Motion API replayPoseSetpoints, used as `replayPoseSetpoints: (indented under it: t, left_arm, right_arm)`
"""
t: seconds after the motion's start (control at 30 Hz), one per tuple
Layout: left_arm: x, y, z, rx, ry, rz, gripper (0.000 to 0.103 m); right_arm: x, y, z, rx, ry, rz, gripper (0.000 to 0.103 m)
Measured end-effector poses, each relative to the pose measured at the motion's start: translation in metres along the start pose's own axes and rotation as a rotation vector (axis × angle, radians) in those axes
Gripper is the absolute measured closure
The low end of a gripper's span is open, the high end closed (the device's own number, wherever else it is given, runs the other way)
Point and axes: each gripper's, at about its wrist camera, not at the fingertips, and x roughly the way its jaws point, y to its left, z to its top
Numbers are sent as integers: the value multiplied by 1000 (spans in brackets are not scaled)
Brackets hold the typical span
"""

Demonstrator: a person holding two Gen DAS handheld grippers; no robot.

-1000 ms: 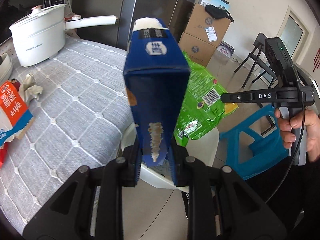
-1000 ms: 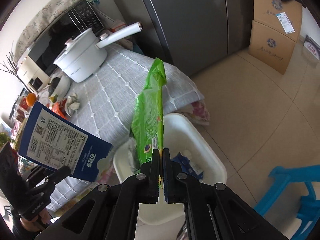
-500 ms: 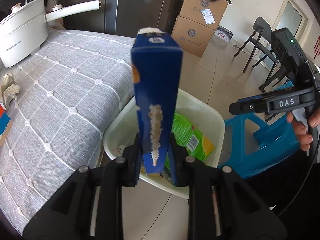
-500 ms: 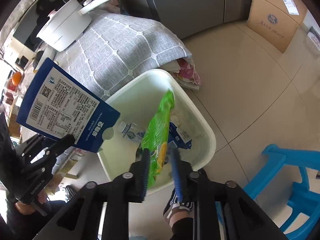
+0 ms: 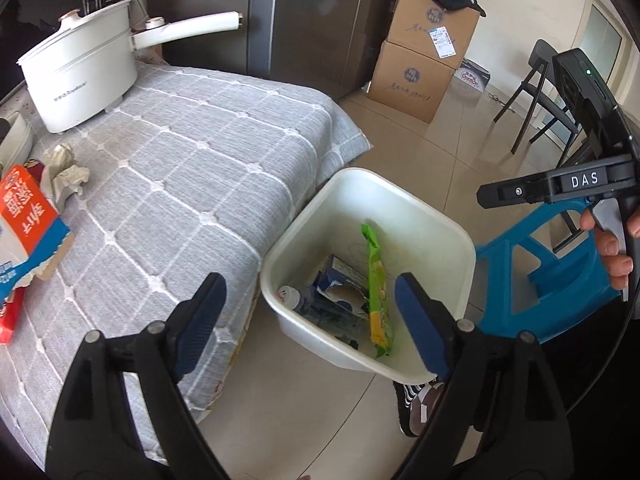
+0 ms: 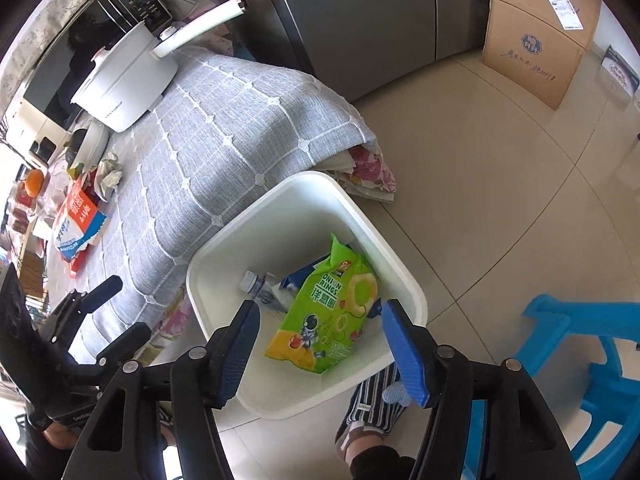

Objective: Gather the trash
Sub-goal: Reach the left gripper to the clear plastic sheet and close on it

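Both jaws having just been opening, the left gripper (image 5: 310, 320) and right gripper (image 6: 320, 344) are hanging empty over the white bin (image 6: 400, 276), where the dropped green snack bag (image 6: 332, 312) is lying, while the light, stiff torn carton (image 5: 24, 232), graspable by an edge, is waiting on the table (image 5: 192, 184).

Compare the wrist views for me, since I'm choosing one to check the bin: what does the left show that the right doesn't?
Left only: the hand holding the right gripper, and a black chair.
Right only: the ONION RINGS print on the green bag, and an orange.
Both: white bin, green bag, bottle, white pot, both grippers open.
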Motion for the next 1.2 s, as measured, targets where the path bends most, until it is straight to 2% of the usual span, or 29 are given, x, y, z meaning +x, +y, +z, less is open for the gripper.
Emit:
replayPoseSetpoints:
  t: [0.23,0.5,0.73,0.97,1.07,1.2]
  left_arm:
    - [-25,37,-8,-54,-20,117,12]
    - [-60,93,-19,-186,-40,236,9]
    - [-97,151,-35,-319,-73,346,8]
    - [-111,212,-48,-484,-64,305,8]
    - [-109,234,-45,-543,-93,287,8]
    - [-103,268,-39,-655,-169,157,8]
  right_arm:
    - [2,35,9,-44,-21,13,32]
    - [8,90,21,-105,-44,21,28]
    - [18,149,34,-142,-60,65,23]
    - [40,203,42,-191,-27,97,22]
    - [51,221,43,-213,-7,97,22]
    - [64,235,46,-228,17,92,22]
